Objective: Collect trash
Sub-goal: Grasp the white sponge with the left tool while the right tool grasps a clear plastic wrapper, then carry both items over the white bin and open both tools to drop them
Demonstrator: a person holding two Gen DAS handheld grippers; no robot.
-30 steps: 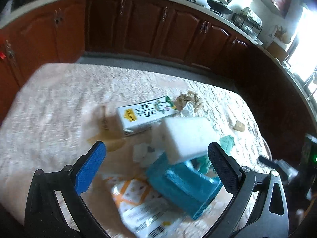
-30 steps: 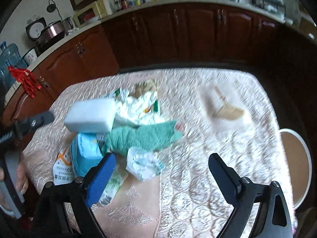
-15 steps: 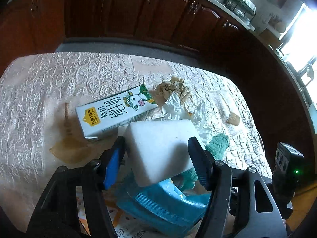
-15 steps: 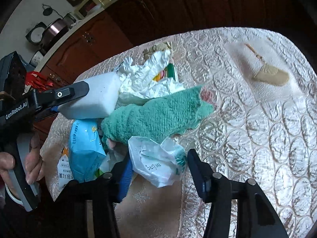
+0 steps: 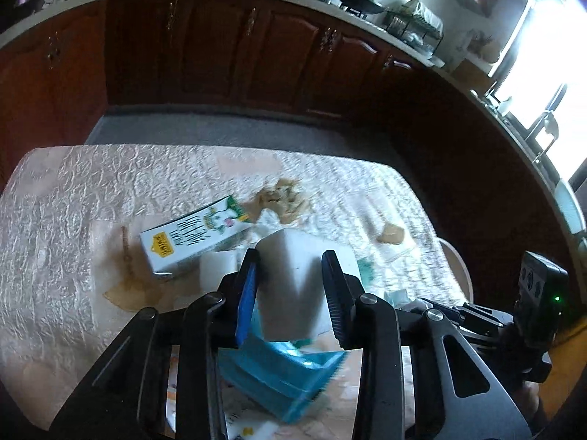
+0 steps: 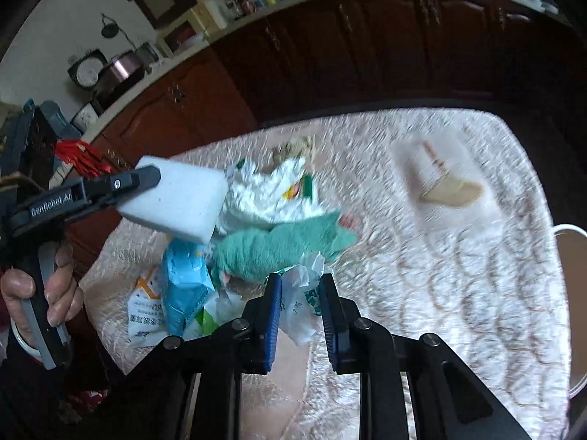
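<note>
My left gripper point(image 5: 291, 286) is shut on a white sponge block point(image 5: 293, 286) and holds it above the trash pile; it also shows in the right wrist view point(image 6: 176, 201). My right gripper point(image 6: 300, 304) is shut on a crumpled white plastic bag point(image 6: 302, 304) at the pile's near edge. The pile holds a green towel point(image 6: 279, 245), a blue packet point(image 6: 185, 282) point(image 5: 282, 374), crumpled white paper point(image 6: 268, 194) and a milk carton point(image 5: 194, 236) lying flat.
The table has a pale quilted cloth point(image 6: 458, 293) with brown spills point(image 5: 128, 291) point(image 6: 451, 192) and crumbs point(image 5: 284, 200). A white chair point(image 6: 576, 311) stands at the right edge. Dark wooden cabinets point(image 5: 256, 44) line the far wall.
Both grippers have closed. The left one has shut on the white sponge block and lifted it. The right one has moved in and shut on the white plastic bag.
</note>
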